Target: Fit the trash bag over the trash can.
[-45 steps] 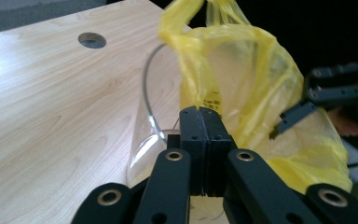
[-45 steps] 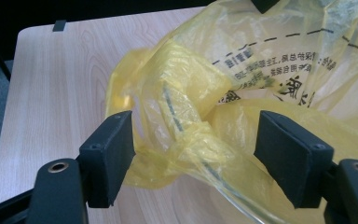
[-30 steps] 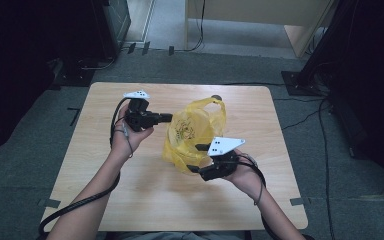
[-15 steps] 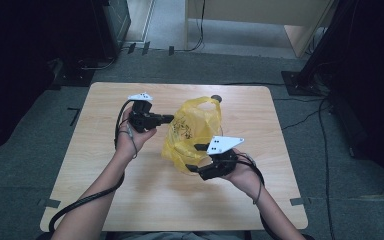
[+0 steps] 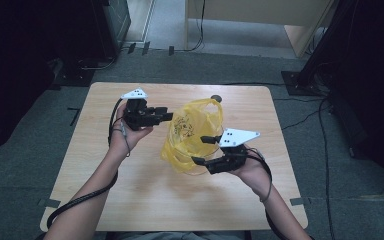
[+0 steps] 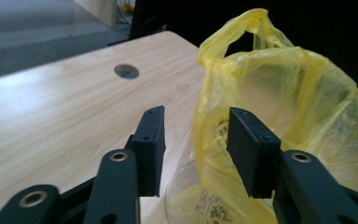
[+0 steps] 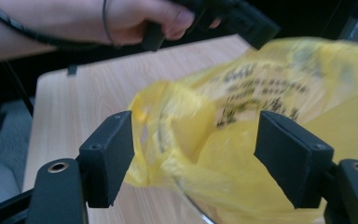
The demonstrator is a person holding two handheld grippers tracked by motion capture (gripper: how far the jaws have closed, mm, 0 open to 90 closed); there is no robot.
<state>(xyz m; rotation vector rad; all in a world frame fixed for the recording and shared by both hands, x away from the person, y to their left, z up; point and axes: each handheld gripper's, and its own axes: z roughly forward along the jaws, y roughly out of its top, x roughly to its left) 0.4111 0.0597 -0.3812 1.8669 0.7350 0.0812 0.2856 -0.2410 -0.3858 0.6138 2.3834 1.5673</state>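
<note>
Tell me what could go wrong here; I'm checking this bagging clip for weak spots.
1. The left gripper has just been opening, its jaws apart beside the bag with no film pinched. The bag's rim may slump shut.
2. The right gripper stands wide around the film without pressing it, so pulling could miss.
3. A clear container sits under the bag; a tug might drag or tip it.

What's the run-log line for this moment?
left gripper: jaws just opened, off the yellow bag | right gripper: open, bag between jaws, not pinched | bag: over clear container on table
</note>
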